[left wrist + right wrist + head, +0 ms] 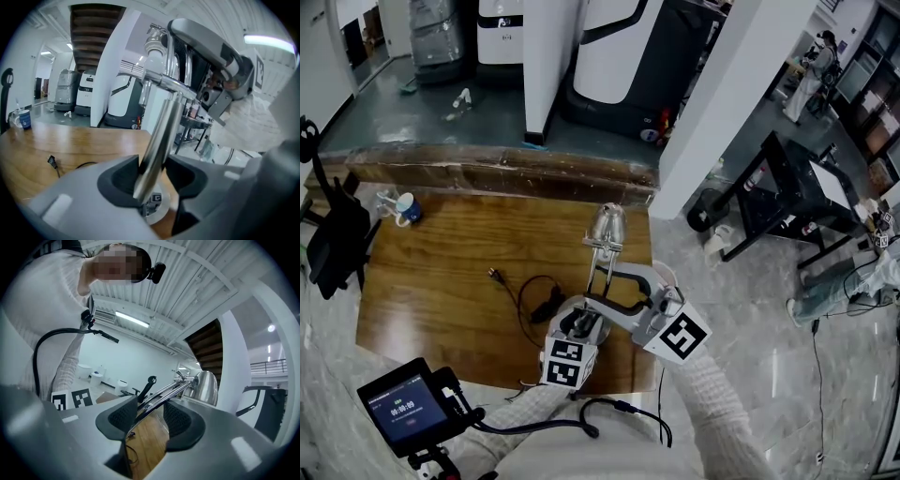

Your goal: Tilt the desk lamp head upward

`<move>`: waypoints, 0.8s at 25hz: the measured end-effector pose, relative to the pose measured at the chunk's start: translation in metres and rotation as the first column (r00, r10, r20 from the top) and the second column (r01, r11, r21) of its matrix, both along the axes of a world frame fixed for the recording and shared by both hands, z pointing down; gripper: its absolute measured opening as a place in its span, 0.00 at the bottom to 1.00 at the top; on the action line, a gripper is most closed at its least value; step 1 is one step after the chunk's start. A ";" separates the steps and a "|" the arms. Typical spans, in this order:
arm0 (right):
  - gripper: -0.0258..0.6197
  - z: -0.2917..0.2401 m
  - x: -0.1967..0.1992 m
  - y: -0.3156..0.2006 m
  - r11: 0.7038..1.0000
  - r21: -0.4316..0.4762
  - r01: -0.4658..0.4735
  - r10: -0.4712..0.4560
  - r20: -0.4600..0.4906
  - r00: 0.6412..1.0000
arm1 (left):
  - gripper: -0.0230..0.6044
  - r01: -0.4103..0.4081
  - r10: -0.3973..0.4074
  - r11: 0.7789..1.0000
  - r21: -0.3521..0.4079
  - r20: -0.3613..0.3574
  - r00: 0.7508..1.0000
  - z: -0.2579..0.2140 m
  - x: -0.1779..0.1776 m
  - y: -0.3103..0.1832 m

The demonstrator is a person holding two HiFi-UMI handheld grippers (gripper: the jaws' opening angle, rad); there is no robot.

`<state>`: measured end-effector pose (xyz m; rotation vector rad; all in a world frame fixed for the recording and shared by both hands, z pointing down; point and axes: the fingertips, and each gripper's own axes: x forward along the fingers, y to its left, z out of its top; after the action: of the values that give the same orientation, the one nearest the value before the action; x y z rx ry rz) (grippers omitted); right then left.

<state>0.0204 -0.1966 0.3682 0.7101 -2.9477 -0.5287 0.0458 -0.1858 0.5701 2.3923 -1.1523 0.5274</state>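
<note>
My left gripper (152,176) was pale grey with black pads (123,177); my right gripper (150,416) the same. Marker cubes (565,362) showed black squares on white. Lamp (606,227) was bright chrome all over, head and rods mirror-silver. Table (431,281) was warm brown wood with streaky grain, darker along the far edge. Cable (534,298) black. Cup (406,208) blue and white. My sleeve (712,403) was off-white with a faint grid weave. Floor (750,309) was grey, marbled with pale veins. Small screen (401,409) glowed dark blue in a black case.
</note>
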 end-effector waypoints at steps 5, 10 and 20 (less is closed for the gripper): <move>0.31 0.009 0.004 0.007 0.998 0.066 0.003 0.002 -0.065 0.998 | 0.30 0.000 0.000 1.000 -0.004 0.005 1.000 -0.001 0.002 -0.001; 0.31 0.011 0.003 0.013 0.992 0.126 0.018 -0.007 -0.086 0.996 | 0.30 0.001 -0.001 1.000 -0.002 0.007 1.000 0.001 0.003 0.000; 0.32 0.012 0.000 0.013 0.992 0.110 0.059 -0.049 -0.092 0.995 | 0.30 0.028 -0.028 1.000 0.003 0.009 1.000 0.001 0.001 -0.001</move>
<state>0.0206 -0.1834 0.3802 0.6005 -2.8795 -0.7165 0.0471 -0.1871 0.5715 2.3747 -1.1892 0.5277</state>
